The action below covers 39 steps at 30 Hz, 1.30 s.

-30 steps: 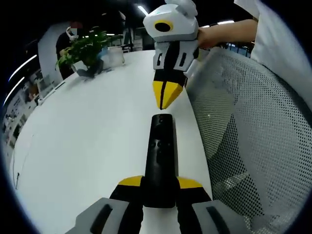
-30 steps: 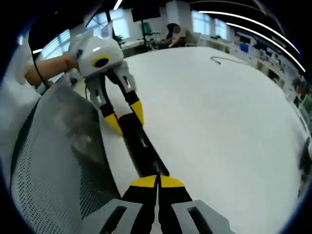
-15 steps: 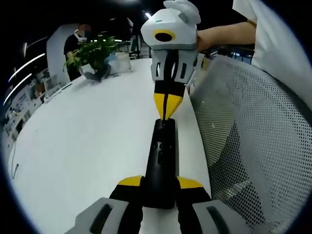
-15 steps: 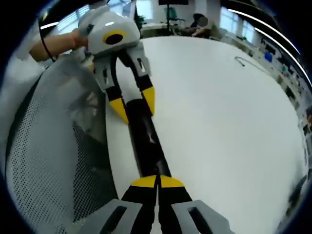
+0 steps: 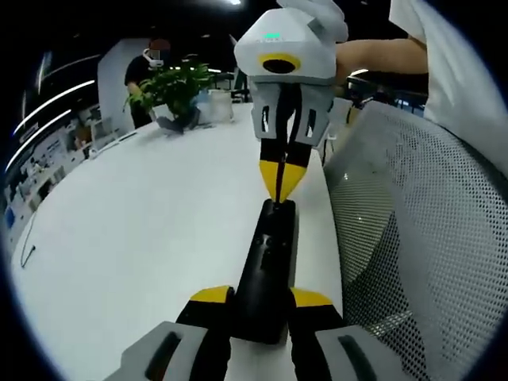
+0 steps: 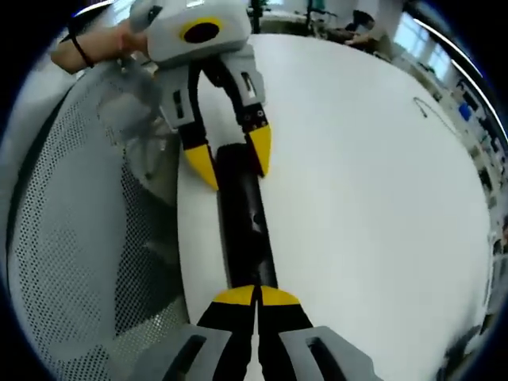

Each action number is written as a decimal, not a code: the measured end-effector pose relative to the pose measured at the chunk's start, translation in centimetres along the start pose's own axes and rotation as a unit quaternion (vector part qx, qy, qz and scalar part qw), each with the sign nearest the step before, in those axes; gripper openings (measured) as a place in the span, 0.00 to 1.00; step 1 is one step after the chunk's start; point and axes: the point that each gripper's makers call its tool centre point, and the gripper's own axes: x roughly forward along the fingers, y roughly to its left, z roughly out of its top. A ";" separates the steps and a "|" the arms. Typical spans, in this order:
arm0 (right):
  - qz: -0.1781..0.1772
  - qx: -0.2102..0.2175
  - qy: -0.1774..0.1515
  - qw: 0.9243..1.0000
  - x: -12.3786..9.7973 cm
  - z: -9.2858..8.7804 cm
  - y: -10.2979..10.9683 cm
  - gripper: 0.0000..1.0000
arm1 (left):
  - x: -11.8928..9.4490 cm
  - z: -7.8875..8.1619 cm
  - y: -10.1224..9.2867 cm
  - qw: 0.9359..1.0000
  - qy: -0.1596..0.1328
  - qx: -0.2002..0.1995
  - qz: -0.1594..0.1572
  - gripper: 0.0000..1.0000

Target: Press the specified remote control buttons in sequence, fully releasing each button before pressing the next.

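We have the black remote control [image 5: 268,278] clamped at its near end between the yellow-tipped jaws of our left tool [image 5: 258,300], lying along the white tabletop [image 5: 143,246] close to its edge, with a mesh chair back [image 5: 413,238] just beyond that edge at 3 o'clock in the left gripper view. Our right tool [image 5: 279,176] has its jaws pressed together into one point, and that point sits on the far end of the remote at 12 o'clock from our grip; in the right gripper view the same closed tips [image 6: 257,299] rest on the remote's near end at 6 o'clock, while the left tool straddles the far end at 11 o'clock. We judge the main risk to be aim: the buttons are small and dark on a dark body, so a wedge-shaped tip can land between two of them or catch a neighbour. Pressing at the very end may also lever the remote up in our clamp, or skid it toward the nearby edge. If we lift too little between presses, the release may not count as full. We cannot tell from these views whether a button is down right now.
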 end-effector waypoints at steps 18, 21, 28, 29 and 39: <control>0.001 -0.011 -0.040 0.999 0.2 1.1 0.5 0.00 | -0.3 -0.1 -0.6 1.000 -0.015 0.009 -0.013 0.25; 0.001 -0.017 -0.034 0.999 0.3 1.1 0.5 0.00 | -0.3 -0.1 -0.6 1.000 -0.017 0.004 -0.013 0.26; -0.018 -0.039 -0.022 0.999 0.4 1.1 0.5 0.00 | -0.2 0.0 -0.7 1.000 -0.017 0.012 -0.011 0.26; -0.025 -0.042 -0.025 0.998 0.4 1.0 0.5 0.00 | -0.2 0.1 -0.7 1.000 -0.015 0.013 -0.011 0.26; -0.002 -0.006 -0.065 0.998 0.2 1.6 1.0 0.00 | -0.2 0.0 -1.1 0.999 -0.014 0.035 -0.032 0.24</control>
